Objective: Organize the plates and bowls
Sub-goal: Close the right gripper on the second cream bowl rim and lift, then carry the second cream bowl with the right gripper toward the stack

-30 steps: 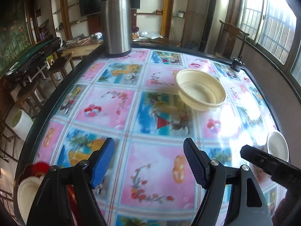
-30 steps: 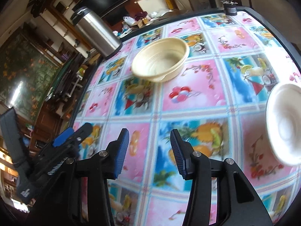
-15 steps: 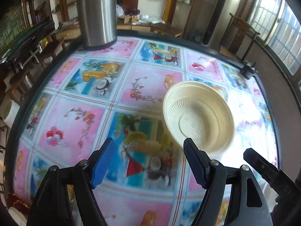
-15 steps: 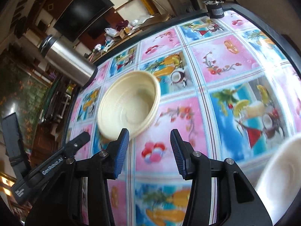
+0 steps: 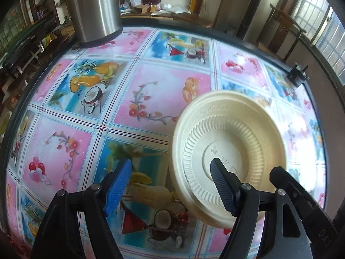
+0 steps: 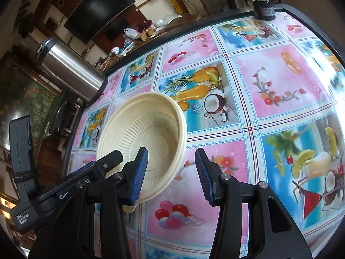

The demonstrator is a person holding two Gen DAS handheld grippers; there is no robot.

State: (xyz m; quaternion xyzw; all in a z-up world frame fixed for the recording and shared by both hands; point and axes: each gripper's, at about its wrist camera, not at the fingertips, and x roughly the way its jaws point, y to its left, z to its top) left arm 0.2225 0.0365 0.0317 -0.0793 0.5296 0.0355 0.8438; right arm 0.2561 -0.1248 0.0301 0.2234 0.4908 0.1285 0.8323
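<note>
The bowl (image 5: 228,149) sits ungrasped on the table (image 5: 151,90). Both grippers, left (image 5: 170,185) and right (image 6: 171,172), straddle its rim with jaws released, so organizing has barely begun.

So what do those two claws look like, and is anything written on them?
Both are black plastic. The left claw and right claw each have two fingers tipped with ridged blue pads, joined by silver screws. In the right view, the left one's body reads "Data Acquisition System" in white.
</note>
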